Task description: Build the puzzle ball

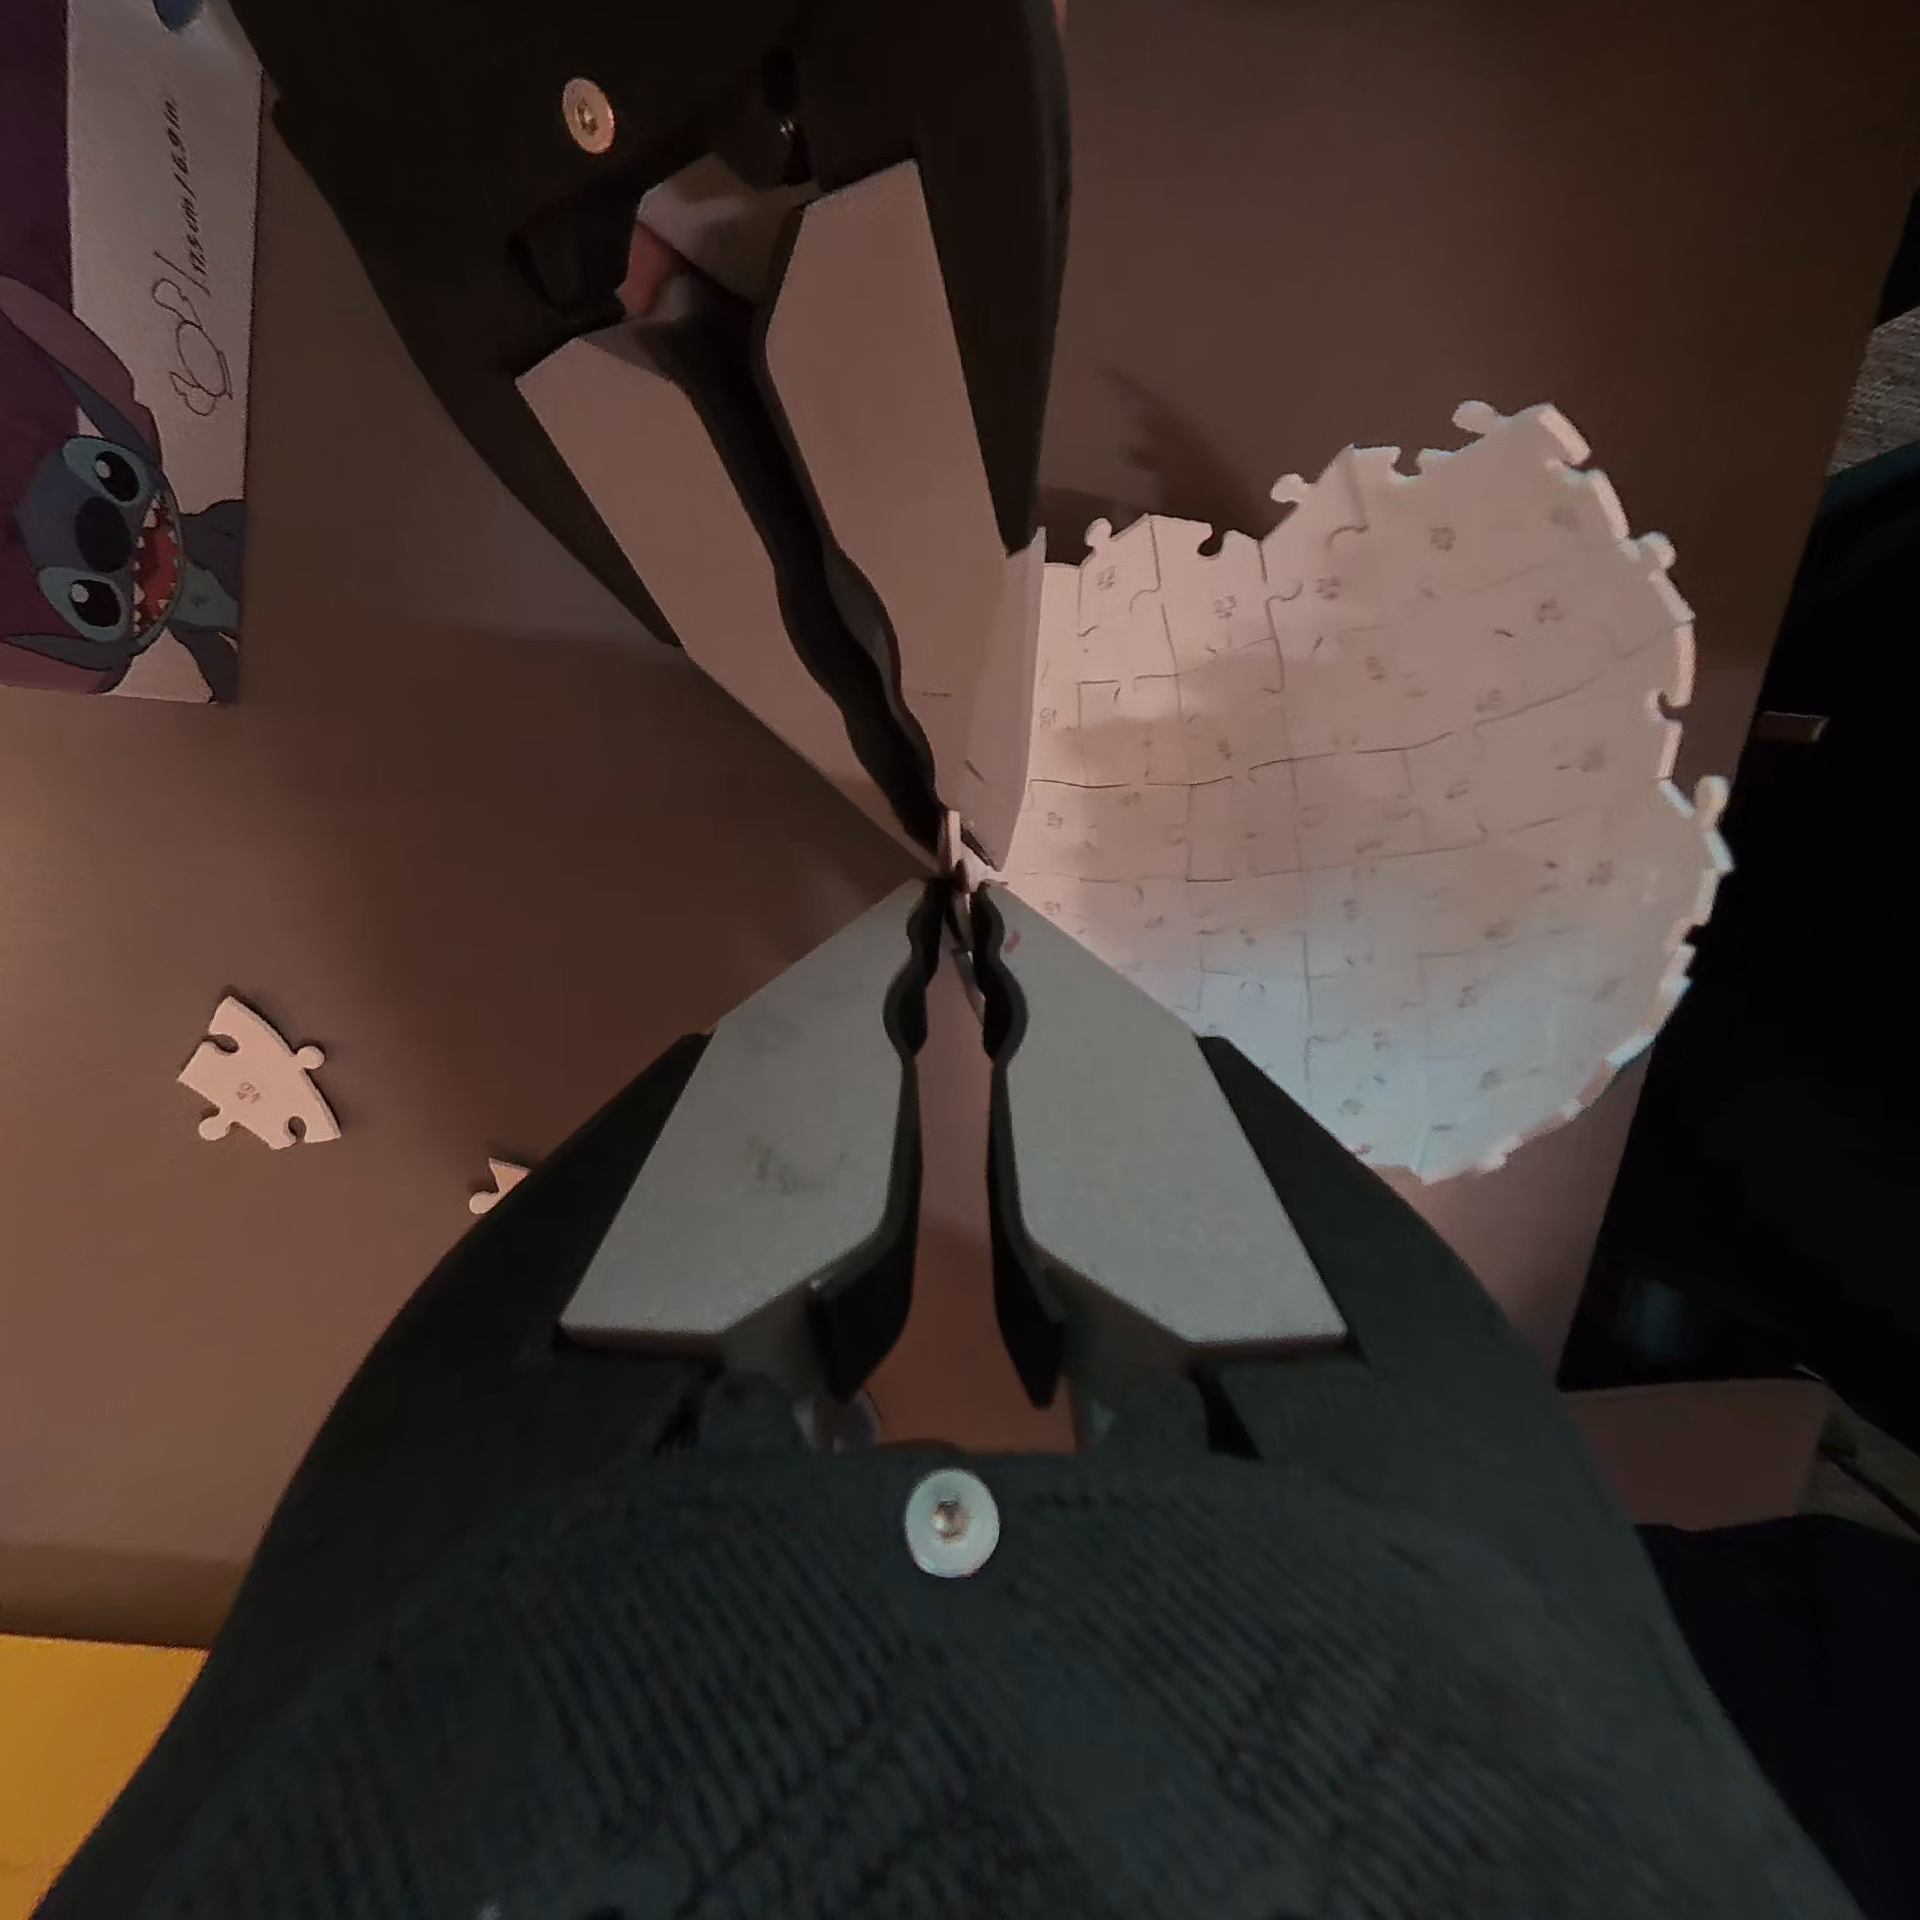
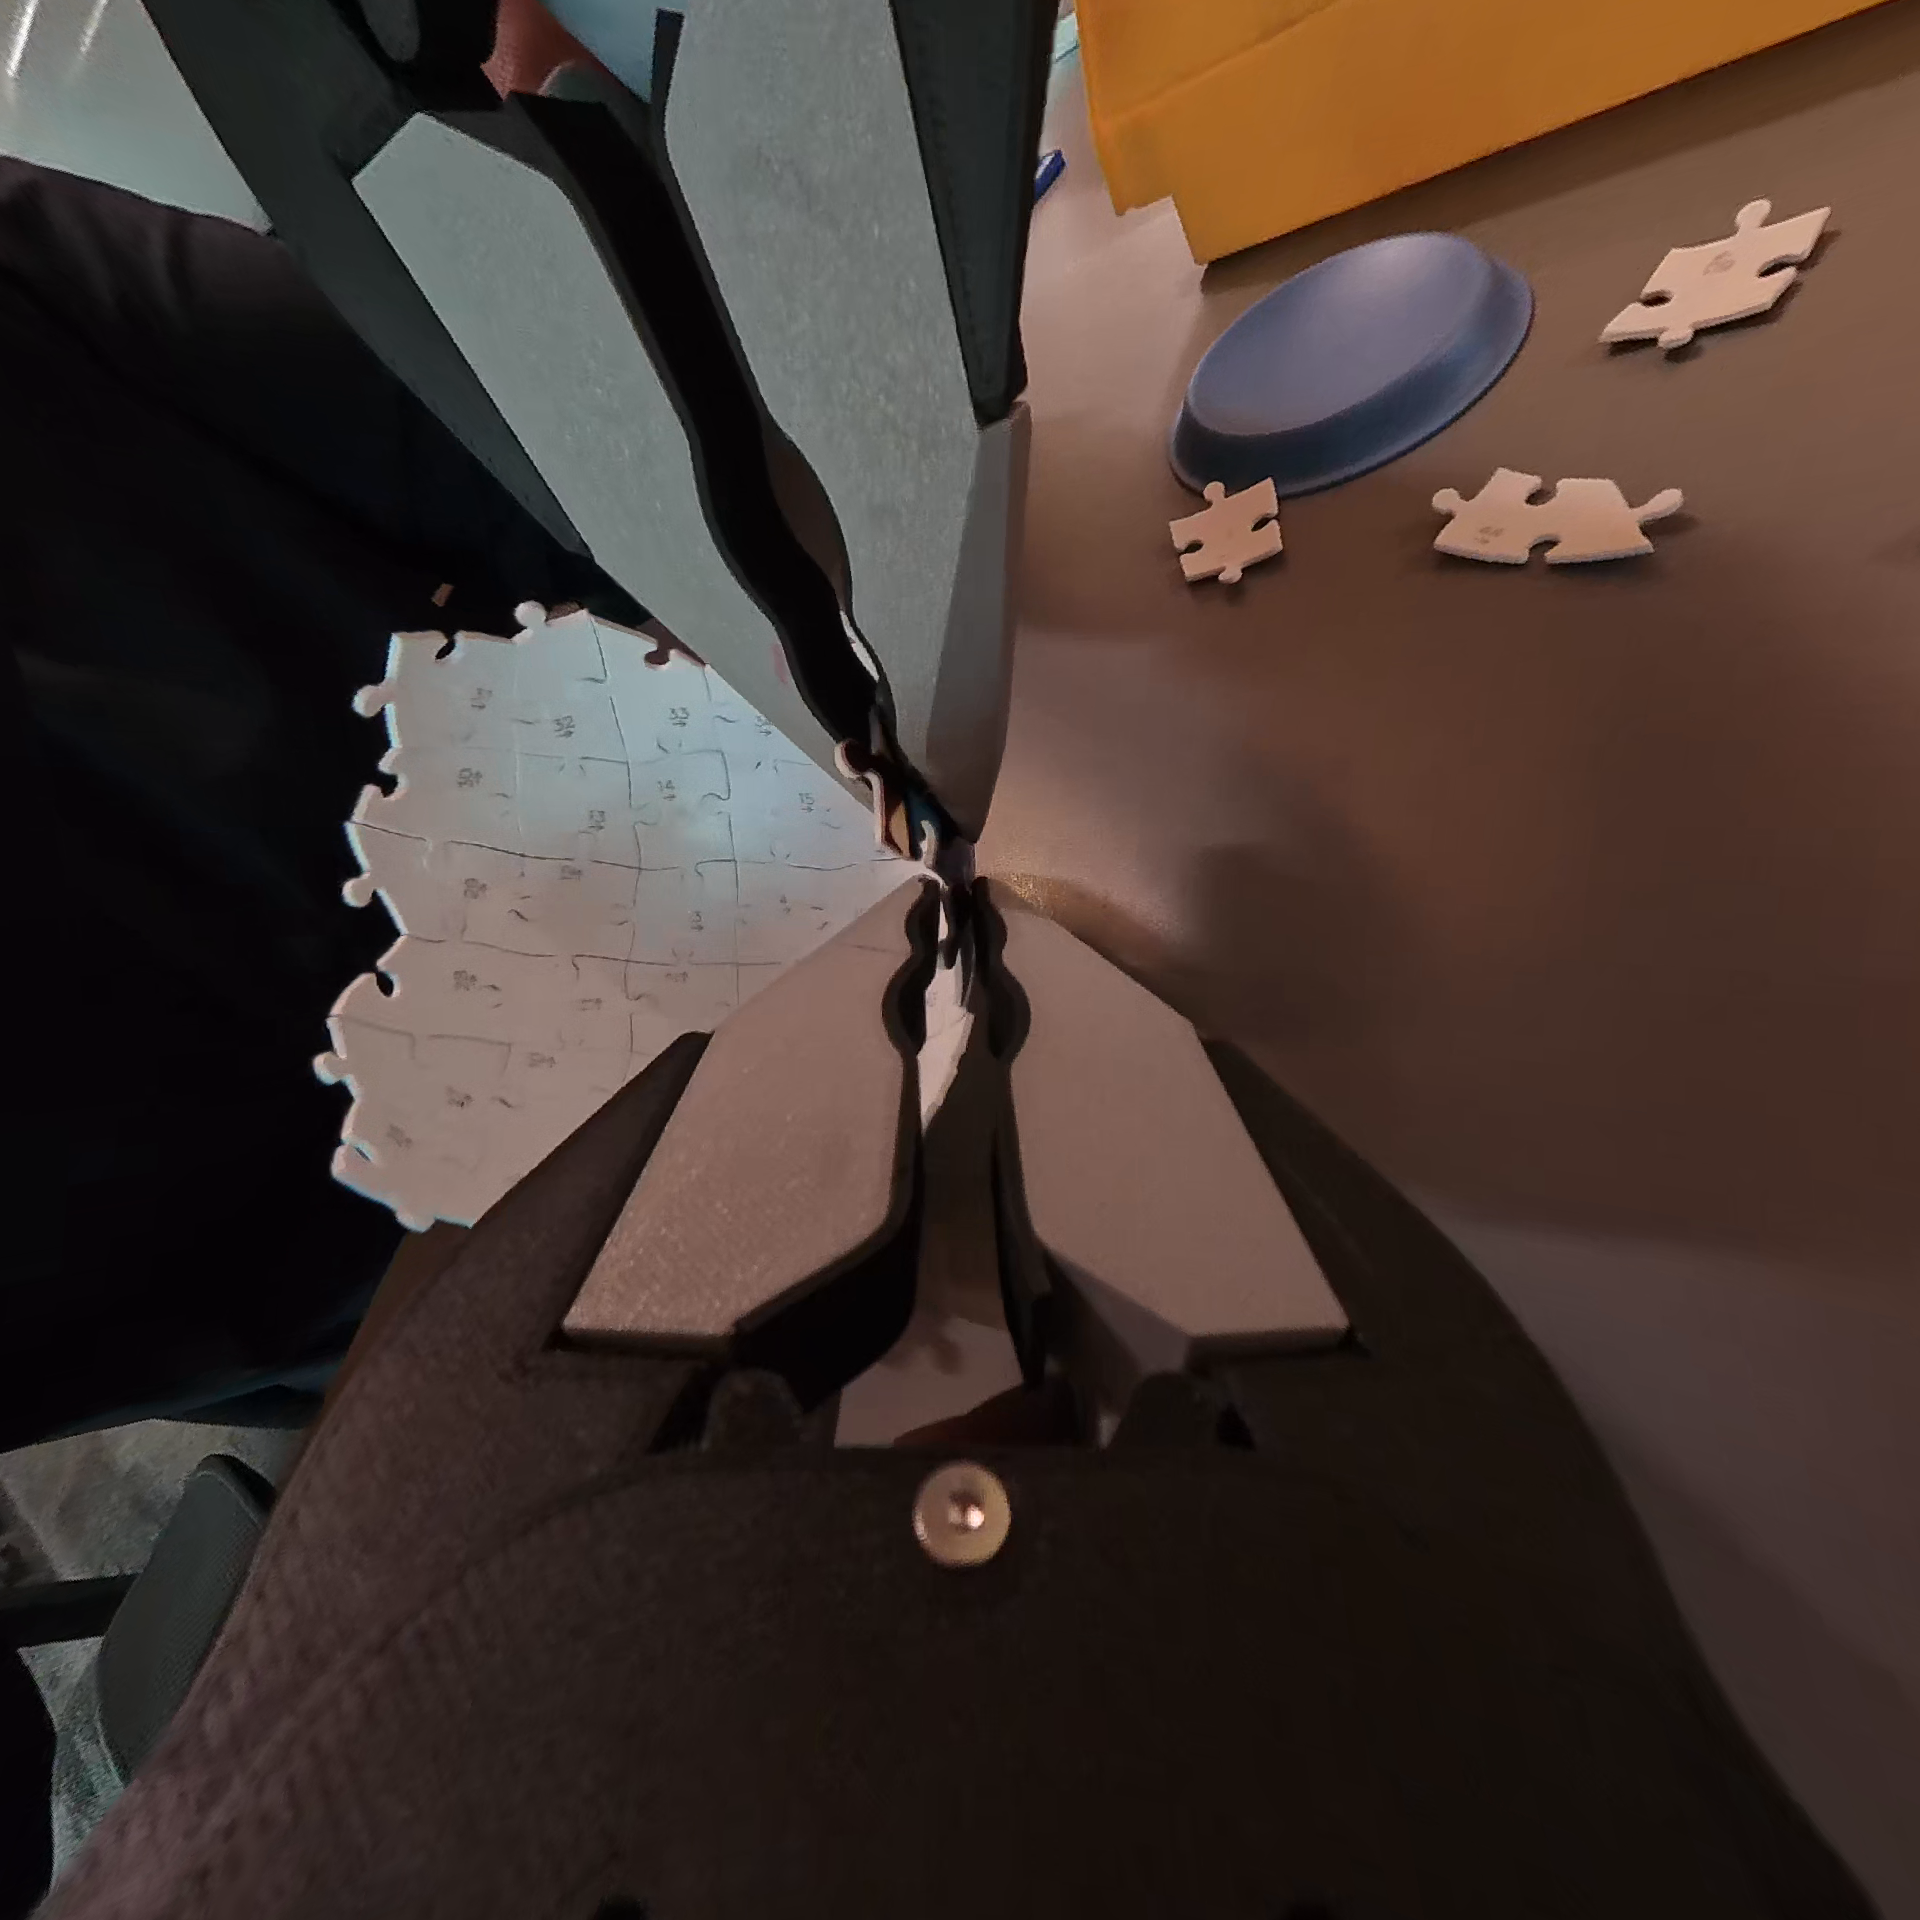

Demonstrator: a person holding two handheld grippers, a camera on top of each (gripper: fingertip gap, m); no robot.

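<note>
The partly built puzzle ball (image 1: 1403, 810) is a white curved shell of joined numbered pieces, also in the right wrist view (image 2: 540, 883). Both grippers meet tip to tip at its rim. My left gripper (image 1: 956, 920) is shut on a thin white puzzle piece (image 1: 961, 940) seen edge-on at the rim. I cannot tell if that piece is joined to the shell. It comes in from the top of the right wrist view (image 2: 899, 805). My right gripper (image 2: 961, 914) is shut on the shell's rim and comes in from the top of the left wrist view (image 1: 951, 831).
Loose white pieces lie on the brown table (image 2: 1455, 935): one at the far right (image 2: 1725, 275), a small one (image 2: 1226, 530) and a wide one (image 2: 1548, 520), also one in the left wrist view (image 1: 260, 1086). A blue dish (image 2: 1351, 364) and a yellow box (image 2: 1403, 104) stand behind. A cartoon picture card (image 1: 125, 416) lies at left. Left and right tips are no more than a few centimetres apart.
</note>
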